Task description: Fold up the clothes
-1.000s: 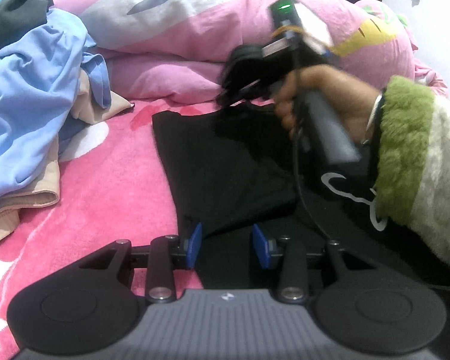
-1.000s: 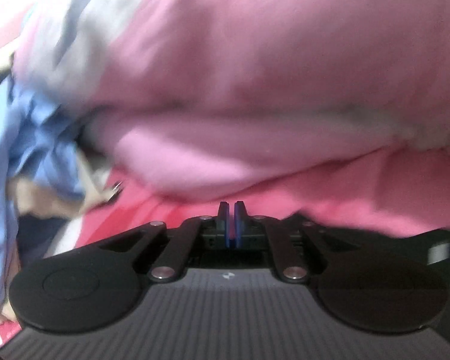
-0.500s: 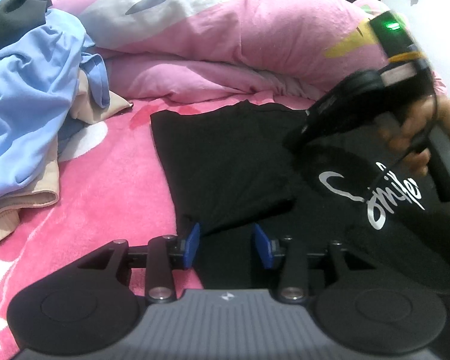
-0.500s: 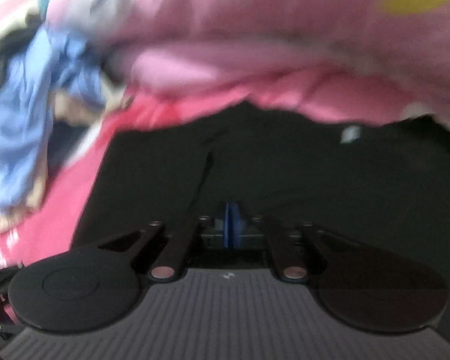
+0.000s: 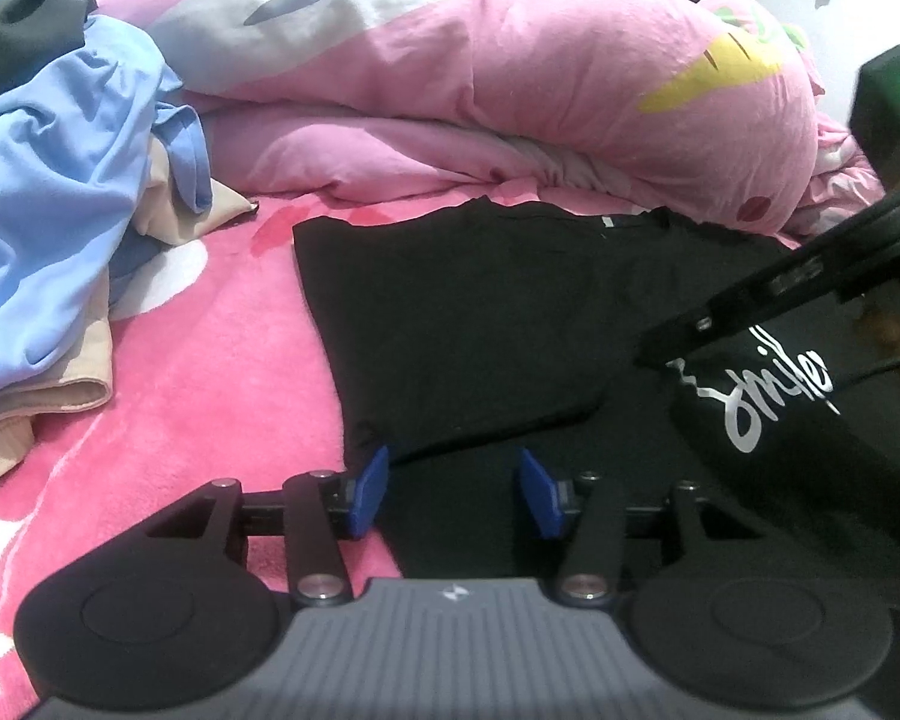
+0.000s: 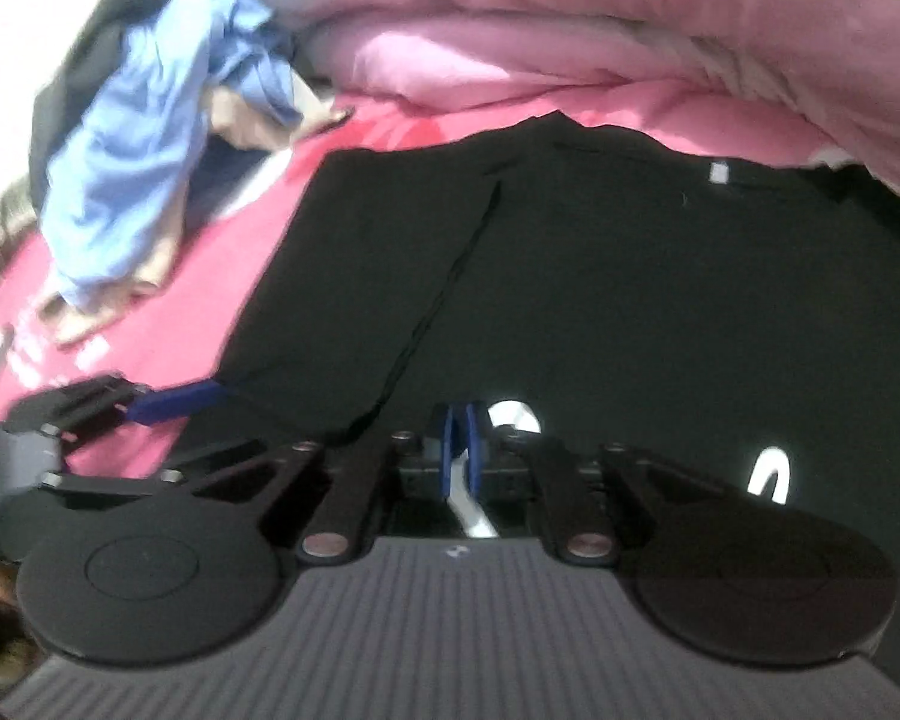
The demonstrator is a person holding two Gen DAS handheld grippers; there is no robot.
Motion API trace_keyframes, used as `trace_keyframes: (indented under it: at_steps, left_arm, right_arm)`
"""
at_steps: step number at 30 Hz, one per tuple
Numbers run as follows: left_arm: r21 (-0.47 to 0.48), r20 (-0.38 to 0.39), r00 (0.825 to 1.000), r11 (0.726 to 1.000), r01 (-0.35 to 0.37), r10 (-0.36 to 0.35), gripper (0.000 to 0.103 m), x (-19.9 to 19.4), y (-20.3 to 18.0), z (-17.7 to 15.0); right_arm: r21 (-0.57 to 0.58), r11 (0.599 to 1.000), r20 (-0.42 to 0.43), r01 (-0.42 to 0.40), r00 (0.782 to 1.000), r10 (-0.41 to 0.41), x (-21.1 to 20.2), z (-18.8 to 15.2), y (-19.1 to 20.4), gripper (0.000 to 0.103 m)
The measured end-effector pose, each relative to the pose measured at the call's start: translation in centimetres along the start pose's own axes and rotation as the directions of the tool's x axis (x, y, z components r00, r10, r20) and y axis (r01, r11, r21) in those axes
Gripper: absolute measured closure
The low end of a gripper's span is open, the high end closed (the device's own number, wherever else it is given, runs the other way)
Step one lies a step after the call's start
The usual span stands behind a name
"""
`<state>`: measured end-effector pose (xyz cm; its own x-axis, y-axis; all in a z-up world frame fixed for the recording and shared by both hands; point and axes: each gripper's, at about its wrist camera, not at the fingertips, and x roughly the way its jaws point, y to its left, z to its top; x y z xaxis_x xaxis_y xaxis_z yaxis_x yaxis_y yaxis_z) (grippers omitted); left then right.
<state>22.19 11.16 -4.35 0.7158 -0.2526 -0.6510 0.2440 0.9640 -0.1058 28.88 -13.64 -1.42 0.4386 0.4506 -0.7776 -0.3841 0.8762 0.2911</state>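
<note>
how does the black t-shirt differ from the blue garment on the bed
The black t-shirt lies spread mostly flat on the pink bedspread, one side already folded over; the blue garment sits crumpled in a heap at the left. The black t-shirt carries white lettering; the blue garment looks plain. The black t-shirt lies under both grippers; the blue garment lies off to the side, untouched. Both rest on the same bed.

t-shirt [image 5: 480, 324] on bed [image 5: 222, 372], clothes pile [image 5: 60, 192] left

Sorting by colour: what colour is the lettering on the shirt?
White on the black shirt; clearest in the left wrist view.
</note>
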Motion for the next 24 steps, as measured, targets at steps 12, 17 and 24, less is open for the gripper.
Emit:
trace_keyframes:
  at_steps: [12,17,24]
  left_arm:
    - [-0.006,-0.001,1.0,1.0,0.013,-0.013,0.051,0.0,0.2,0.0]
    - [-0.014,0.002,1.0,1.0,0.025,-0.025,0.049,-0.1,0.7,0.1]
    - [-0.093,0.037,0.998,0.994,0.05,-0.046,0.046,-1.5,1.6,1.4]
  right_arm:
    - [-0.138,0.99,-0.037,-0.026,0.999,0.021,0.9,-1.9,3.5,0.093]
    - [0.072,0.997,0.058,0.009,0.998,-0.013,-6.2,-6.1,0.4,0.09]
    - [0.368,0.927,0.194,0.065,0.97,-0.146,-15.7,-13.4,-5.1,0.084]
